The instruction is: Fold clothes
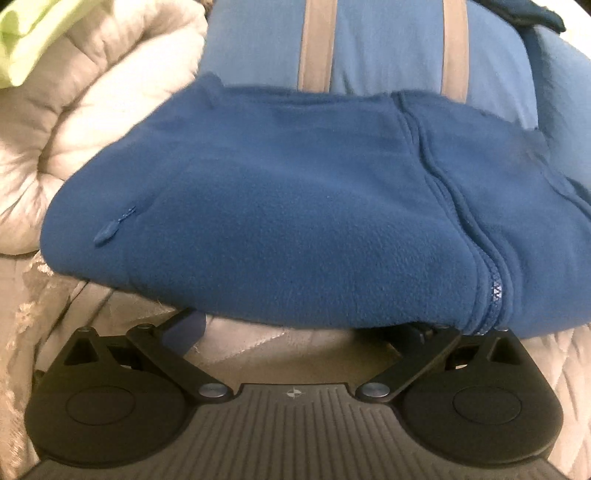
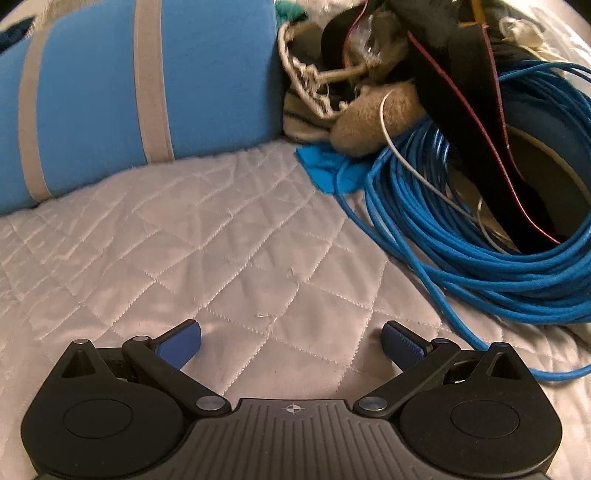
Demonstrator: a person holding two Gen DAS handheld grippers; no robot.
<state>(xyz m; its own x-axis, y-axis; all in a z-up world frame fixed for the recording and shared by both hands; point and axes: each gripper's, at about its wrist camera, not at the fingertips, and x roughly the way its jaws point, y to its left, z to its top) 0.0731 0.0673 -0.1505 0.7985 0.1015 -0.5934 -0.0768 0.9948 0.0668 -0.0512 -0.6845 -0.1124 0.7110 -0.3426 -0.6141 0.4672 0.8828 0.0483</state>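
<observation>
A dark blue fleece jacket [image 1: 295, 206] with a front zip [image 1: 491, 291] lies folded on the pale quilted bedspread [image 1: 280, 343], filling the left wrist view. My left gripper [image 1: 303, 326] is open at the jacket's near edge. Its left blue pad [image 1: 184, 328] shows just under the hem, and the fleece covers the right fingertip. In the right wrist view my right gripper [image 2: 291, 339] is open low over bare bedspread [image 2: 221, 258], nothing between its blue pads [image 2: 400, 341]. The jacket is not in that view.
A light blue pillow [image 1: 388, 48] [image 2: 92, 92] with grey stripes lies behind the jacket. A cream quilt [image 1: 92, 122] and a lime green cloth [image 1: 33, 33] are bunched at the left. A coil of blue cable [image 2: 461, 240] and a pile of mixed items [image 2: 388, 74] crowd the right.
</observation>
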